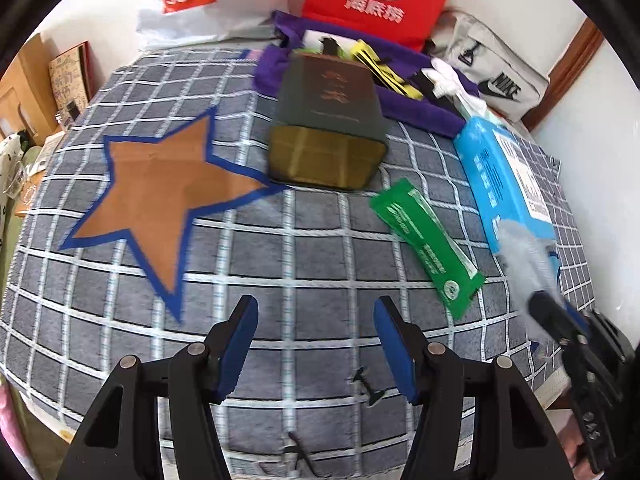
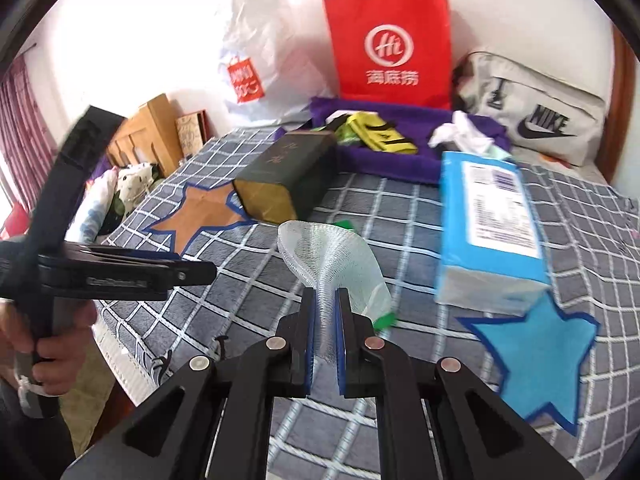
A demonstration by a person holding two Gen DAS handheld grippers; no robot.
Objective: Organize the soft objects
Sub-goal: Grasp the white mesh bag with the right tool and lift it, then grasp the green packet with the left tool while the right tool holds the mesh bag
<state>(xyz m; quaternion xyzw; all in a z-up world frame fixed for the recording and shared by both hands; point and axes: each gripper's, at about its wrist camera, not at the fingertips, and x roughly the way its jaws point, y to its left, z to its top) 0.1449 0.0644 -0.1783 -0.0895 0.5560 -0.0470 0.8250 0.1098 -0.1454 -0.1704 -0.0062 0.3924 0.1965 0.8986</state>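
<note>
We have the right claw (image 2: 325, 320) pinching the foam net sleeve (image 2: 332, 256) mid-body above the bed (image 2: 248, 292). Left claw (image 1: 316, 344) spread, empty. Sleeve looks featherlight, squashy, springy; we grip lightly near its middle.

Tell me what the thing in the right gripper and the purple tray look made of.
Netting sleeve: seemingly soft translucent foam or plastic mesh, finely ribbed, pinched flat by the right gripper. Purple tray: probably plush fabric, with a fuzzy matte surface and soft rounded walls.
</note>
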